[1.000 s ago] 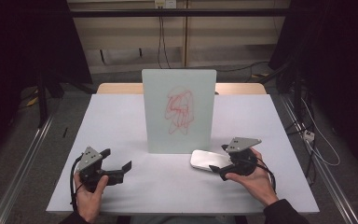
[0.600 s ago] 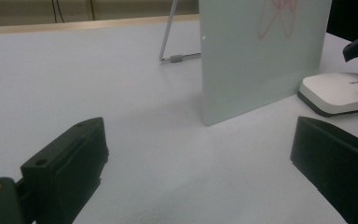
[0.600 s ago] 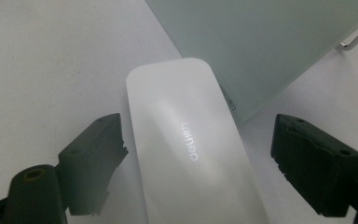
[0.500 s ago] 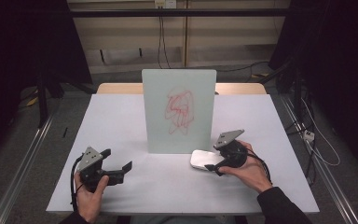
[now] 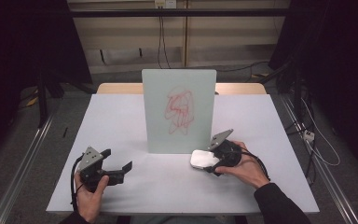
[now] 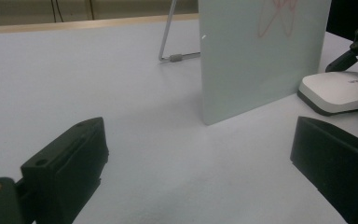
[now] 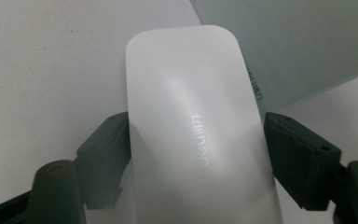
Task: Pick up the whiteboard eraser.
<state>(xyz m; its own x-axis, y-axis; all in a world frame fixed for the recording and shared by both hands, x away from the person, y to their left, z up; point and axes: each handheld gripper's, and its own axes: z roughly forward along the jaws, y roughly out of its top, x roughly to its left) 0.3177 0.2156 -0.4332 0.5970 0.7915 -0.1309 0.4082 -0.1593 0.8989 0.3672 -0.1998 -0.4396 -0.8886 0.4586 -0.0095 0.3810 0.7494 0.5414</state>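
Observation:
A white eraser [image 5: 203, 159] lies on the table just in front of the right corner of an upright whiteboard [image 5: 179, 112] that bears a red scribble [image 5: 179, 109]. My right gripper [image 5: 212, 161] is shut on the eraser; in the right gripper view its black jaws press both long sides of the eraser [image 7: 186, 116], with the whiteboard [image 7: 307, 42] close behind. My left gripper [image 5: 117, 158] rests at the front left of the table, open and holding nothing. Its own view looks between wide-spread jaws at the whiteboard [image 6: 261, 51] and the eraser [image 6: 335, 88].
The white table [image 5: 121, 116] has bare room to the left and in front of the board. A thin metal stand leg [image 6: 168, 37] props the board from behind. Metal rails run along the floor on both sides, and cables lie at the right.
My right gripper slid left toward the board's lower right corner and its jaws came around the eraser. The left gripper stayed put.

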